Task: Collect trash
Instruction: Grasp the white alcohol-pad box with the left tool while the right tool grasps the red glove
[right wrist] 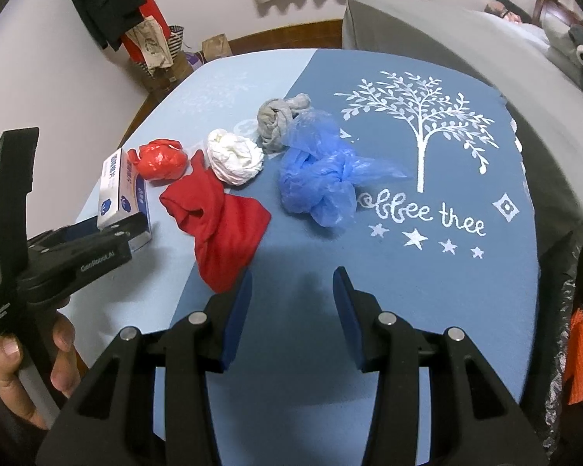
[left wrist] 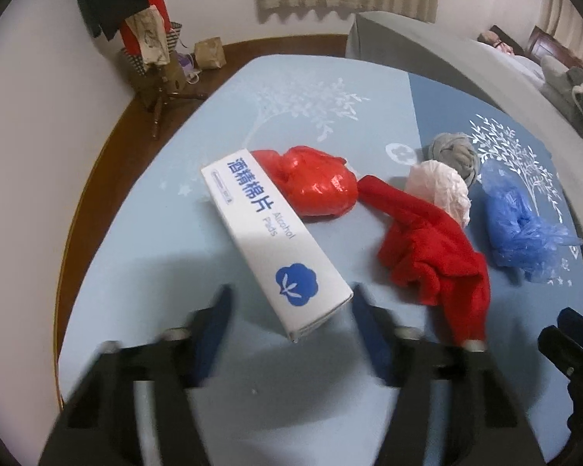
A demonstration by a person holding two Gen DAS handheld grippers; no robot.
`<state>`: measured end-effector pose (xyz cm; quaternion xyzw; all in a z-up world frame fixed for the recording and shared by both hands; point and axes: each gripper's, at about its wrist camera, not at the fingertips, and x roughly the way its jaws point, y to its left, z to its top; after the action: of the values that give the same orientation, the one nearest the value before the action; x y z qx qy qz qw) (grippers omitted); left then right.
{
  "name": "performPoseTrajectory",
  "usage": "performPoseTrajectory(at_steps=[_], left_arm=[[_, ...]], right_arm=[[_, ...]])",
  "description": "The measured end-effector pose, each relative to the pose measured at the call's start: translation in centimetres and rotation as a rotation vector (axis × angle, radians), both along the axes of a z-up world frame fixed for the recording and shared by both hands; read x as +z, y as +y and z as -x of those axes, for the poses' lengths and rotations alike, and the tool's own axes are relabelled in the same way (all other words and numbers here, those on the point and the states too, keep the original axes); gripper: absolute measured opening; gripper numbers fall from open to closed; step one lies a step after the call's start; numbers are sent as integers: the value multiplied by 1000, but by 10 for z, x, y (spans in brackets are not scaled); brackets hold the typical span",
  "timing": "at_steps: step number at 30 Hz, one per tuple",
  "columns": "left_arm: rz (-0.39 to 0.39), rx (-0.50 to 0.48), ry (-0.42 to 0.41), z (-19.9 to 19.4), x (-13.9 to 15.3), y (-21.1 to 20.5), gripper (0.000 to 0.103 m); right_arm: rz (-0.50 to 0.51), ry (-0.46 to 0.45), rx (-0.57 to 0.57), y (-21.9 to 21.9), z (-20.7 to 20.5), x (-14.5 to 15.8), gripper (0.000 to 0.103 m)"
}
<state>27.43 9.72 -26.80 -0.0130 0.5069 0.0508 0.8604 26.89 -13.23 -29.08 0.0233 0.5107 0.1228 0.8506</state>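
Note:
A white alcohol-pads box (left wrist: 270,235) lies on the blue table cover (left wrist: 144,264), its near end between the fingers of my open left gripper (left wrist: 289,303). Behind it lie a red plastic bag (left wrist: 315,182), a red cloth (left wrist: 431,248), a white bag ball (left wrist: 439,186), a knotted grey cloth (left wrist: 452,153) and a blue plastic bag (left wrist: 513,221). My right gripper (right wrist: 291,283) is open and empty, above the table, just near of the red cloth (right wrist: 217,221) and the blue bag (right wrist: 318,178). The left gripper (right wrist: 132,229) shows at the box (right wrist: 116,190).
A black trash bag (right wrist: 575,310) with something orange inside hangs at the table's right edge. A grey bed (right wrist: 447,39) stands behind the table. A coat stand with bags (left wrist: 151,50) stands at the far left on the wooden floor.

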Motion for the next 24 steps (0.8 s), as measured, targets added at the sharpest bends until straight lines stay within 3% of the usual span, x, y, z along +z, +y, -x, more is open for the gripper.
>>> performPoseTrajectory(at_steps=[10,17,22,24], left_arm=[[33,-3,-2,21,2,15,35],[-9,-47,-13,39,1,13,34],[4,-52,-19,38,1,16,34],[8,-49,-19,37,2,18,34]], right_arm=[[-25,11,34,23,-7,-9,43],[-46,13,62,47,-17,-15,43],[-42,31,71,58,-28,-25,43],[-43,40,75,62,-31,-29,37]])
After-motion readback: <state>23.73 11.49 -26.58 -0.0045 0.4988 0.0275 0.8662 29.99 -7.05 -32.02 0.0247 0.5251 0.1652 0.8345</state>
